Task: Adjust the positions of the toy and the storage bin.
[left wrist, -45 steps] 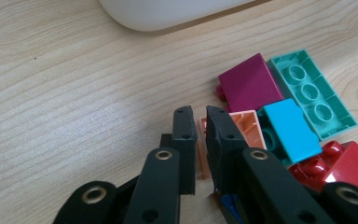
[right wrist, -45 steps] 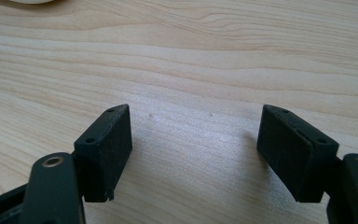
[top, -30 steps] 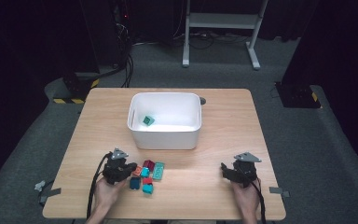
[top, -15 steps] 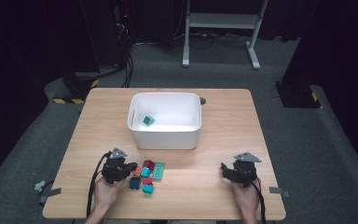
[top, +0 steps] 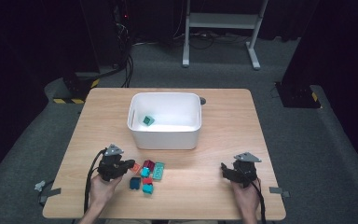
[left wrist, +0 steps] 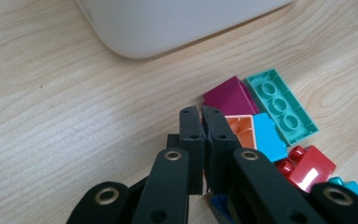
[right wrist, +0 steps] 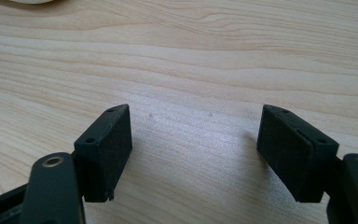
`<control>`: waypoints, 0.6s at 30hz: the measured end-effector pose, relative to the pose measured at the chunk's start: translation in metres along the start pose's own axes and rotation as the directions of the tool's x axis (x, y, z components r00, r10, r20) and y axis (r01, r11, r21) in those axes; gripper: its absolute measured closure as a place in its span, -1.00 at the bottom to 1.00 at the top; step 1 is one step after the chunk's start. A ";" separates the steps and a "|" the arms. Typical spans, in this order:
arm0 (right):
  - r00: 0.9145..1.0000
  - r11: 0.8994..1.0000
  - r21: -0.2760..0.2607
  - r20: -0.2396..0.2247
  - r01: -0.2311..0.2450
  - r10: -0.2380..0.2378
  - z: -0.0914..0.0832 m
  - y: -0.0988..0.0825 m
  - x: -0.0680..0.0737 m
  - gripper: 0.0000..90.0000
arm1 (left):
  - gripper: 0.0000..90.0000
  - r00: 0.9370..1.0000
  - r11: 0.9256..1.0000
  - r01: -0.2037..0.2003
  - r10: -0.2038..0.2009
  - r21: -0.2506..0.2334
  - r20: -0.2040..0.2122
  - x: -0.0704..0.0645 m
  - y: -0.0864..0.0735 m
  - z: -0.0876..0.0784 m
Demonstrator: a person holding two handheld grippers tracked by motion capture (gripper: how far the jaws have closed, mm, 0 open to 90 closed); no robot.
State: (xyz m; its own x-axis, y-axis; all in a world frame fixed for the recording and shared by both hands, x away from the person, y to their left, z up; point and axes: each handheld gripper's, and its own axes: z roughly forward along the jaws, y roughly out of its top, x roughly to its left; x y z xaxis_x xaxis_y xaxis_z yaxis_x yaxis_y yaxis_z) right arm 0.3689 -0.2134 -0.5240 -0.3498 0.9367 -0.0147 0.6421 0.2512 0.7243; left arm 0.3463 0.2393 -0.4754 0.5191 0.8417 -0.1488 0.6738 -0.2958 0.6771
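Left claw [left wrist: 203, 116] closed, empty, tips beside brick pile [left wrist: 265, 135], frame centre. Right claw [right wrist: 196, 140] open over bare tabletop [right wrist: 191, 56].

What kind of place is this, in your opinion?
Probably a lab or recording studio: a lone wooden table on grey carpet, dark curtains around, cables on the floor and a metal stand behind.
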 end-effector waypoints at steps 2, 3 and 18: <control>1.000 1.000 0.000 0.000 0.000 0.000 0.000 0.000 0.000 -0.42 | 0.94 1.000 1.000 -0.008 0.008 0.001 0.006 0.000 0.003 -0.002; 1.000 1.000 0.000 0.000 0.000 0.000 0.000 0.000 0.000 -0.42 | 0.94 1.000 1.000 -0.016 0.016 0.004 0.007 0.000 0.005 -0.003; 1.000 1.000 0.000 0.000 -0.001 0.001 0.000 0.000 0.000 -0.41 | 0.94 0.998 0.999 -0.051 0.051 -0.003 0.028 -0.003 0.026 -0.021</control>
State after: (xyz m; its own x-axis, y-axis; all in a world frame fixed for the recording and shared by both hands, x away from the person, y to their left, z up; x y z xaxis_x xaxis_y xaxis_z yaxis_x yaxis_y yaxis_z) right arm 0.3689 -0.2133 -0.5240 -0.3493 0.9369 -0.0144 0.6421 0.2506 0.7246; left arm 0.3508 0.2384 -0.4422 0.5669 0.8128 -0.1340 0.6449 -0.3367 0.6861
